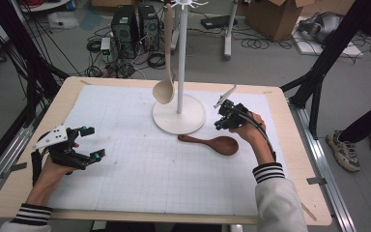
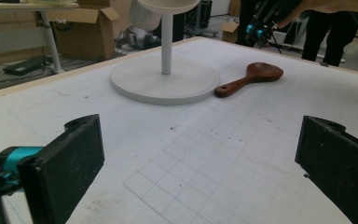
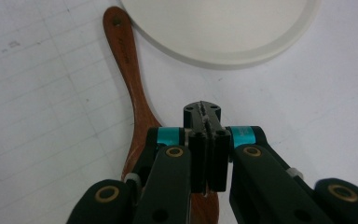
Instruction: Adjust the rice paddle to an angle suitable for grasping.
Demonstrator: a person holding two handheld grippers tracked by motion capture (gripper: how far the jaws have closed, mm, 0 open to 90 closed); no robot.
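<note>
right gripper view: right tongs (image 3: 207,121) are closed on nothing above the brown wooden spoon (image 3: 130,88), which lies flat on the counter (image 1: 125,193) beside the white stand base (image 3: 223,32). left tongs (image 1: 88,142) stand wide, idle. risk: closed jaws could push the spoon aside.

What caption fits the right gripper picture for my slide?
Shut right gripper hovers above a brown wooden spoon beside the white stand base.

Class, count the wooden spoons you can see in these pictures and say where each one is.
2. A light wooden ladle hangs from the white stand, its bowl just above the base. A dark wooden spoon lies flat on the mat, in front of the base, below the right gripper.
</note>
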